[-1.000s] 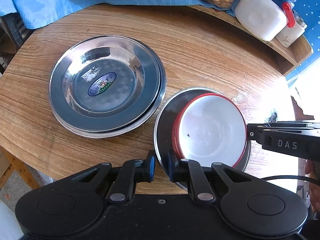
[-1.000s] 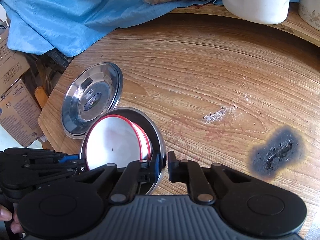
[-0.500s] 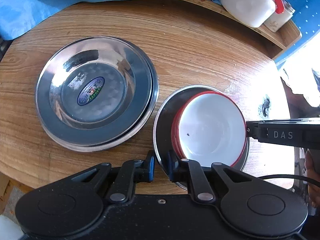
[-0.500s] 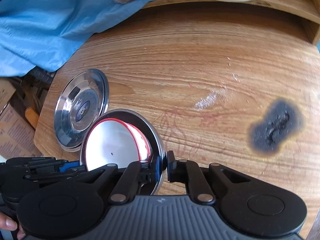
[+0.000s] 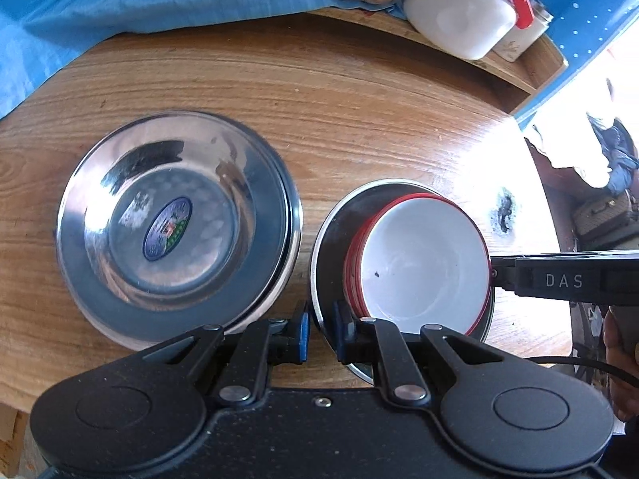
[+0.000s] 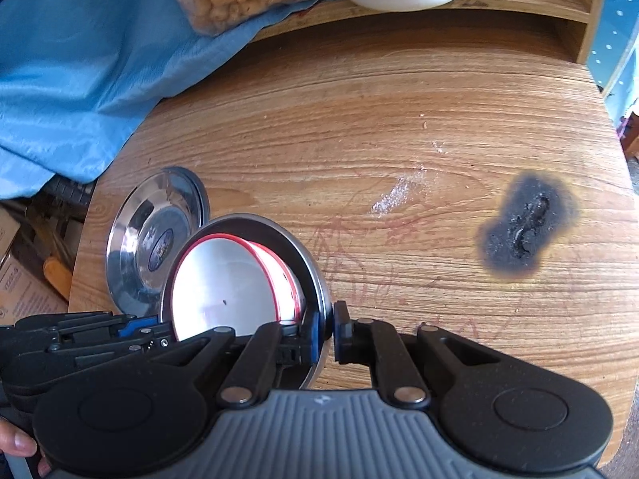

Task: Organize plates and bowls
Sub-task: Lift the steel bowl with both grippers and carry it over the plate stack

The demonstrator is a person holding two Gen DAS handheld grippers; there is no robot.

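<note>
You had most of the sorting done, by the look of it: the red-rimmed white bowls (image 5: 423,263) sat nested inside a steel plate (image 5: 331,239), and a separate stack of steel plates (image 5: 175,223) with a blue sticker lay on the wooden worktop (image 5: 359,111) just to the left of it, rims nearly meeting. What was left, I'd judge, was to bring the loaded plate to its final spot, perhaps onto that stack. Your left gripper (image 5: 320,331) had its jaws clenched on the near rim of the loaded plate, one pad outside and one inside. Your right gripper (image 6: 326,333) had its jaws clamped on the opposite rim, seen edge-on from its own camera, so the plate was pinched from both sides. Both tools pointed steeply down at the worktop. Whether the plate had left the wood I couldn't tell; the right view showed it tilted, but the underside was hidden. A fingertip of your left hand (image 6: 16,445) showed at the corner behind the left tool. The charred spot (image 6: 527,227) lay well to the right, clear of the dishes.
</note>
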